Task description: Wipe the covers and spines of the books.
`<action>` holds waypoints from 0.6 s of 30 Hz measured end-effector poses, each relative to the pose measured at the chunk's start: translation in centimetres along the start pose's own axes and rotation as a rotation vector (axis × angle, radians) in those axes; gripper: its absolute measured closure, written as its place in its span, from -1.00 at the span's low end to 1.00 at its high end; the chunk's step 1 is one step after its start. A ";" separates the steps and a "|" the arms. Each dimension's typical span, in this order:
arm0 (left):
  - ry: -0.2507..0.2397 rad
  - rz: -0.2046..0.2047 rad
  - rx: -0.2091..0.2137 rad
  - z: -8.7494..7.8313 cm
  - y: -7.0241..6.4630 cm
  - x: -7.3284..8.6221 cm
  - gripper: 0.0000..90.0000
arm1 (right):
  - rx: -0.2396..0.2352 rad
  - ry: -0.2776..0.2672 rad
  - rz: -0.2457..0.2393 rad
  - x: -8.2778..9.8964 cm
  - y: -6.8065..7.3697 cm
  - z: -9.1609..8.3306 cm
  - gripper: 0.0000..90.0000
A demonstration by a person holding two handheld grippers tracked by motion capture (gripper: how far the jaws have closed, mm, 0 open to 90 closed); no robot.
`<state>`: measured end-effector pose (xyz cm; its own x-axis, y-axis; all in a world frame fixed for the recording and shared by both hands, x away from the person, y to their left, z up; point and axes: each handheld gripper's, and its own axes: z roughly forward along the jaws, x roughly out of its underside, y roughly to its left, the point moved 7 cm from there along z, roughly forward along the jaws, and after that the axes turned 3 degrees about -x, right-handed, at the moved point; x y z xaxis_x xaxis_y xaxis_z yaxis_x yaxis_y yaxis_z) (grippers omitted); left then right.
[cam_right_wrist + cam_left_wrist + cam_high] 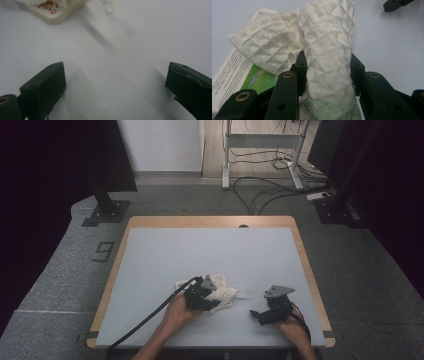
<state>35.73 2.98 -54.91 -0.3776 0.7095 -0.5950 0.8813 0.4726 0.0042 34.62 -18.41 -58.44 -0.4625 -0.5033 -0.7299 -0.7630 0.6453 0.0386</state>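
Observation:
A white waffle-weave cloth (223, 296) lies bunched near the table's front middle, partly over a printed booklet (218, 281). My left gripper (206, 298) is shut on a fold of that cloth (329, 67), which rises between its two black jaws. Under the cloth (264, 42) the booklet (249, 75) shows lines of text and a green picture. To the right, my right gripper (255, 314) rests low over the mat with its jaws wide apart and nothing between them (115, 80). The booklet's corner (53, 12) lies beyond it.
A pale grey mat (210, 250) covers the wooden table (305, 265). A black cable (145, 320) trails from the left gripper toward the front edge. Monitor stands (107, 210) and floor cables (270, 190) lie beyond the table's far side.

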 end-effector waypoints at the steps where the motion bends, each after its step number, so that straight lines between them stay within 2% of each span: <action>1: 0.002 0.005 0.003 0.2 0.0 -0.2 0.38 | -0.001 0.001 0.002 0.0 0.0 0.0 -0.94; 8: 0.017 0.033 0.006 1.2 -0.6 -1.6 0.38 | -0.001 0.001 0.001 0.0 0.0 0.0 -0.94; 18: 0.012 0.043 0.009 2.3 -1.1 -2.9 0.38 | 0.000 0.001 0.000 0.0 0.0 0.0 -0.94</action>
<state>36.53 -0.81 -55.06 -0.3425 0.7356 -0.5844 0.8994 0.4365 0.0223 34.61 -18.42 -58.44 -0.4630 -0.5038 -0.7293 -0.7630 0.6452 0.0388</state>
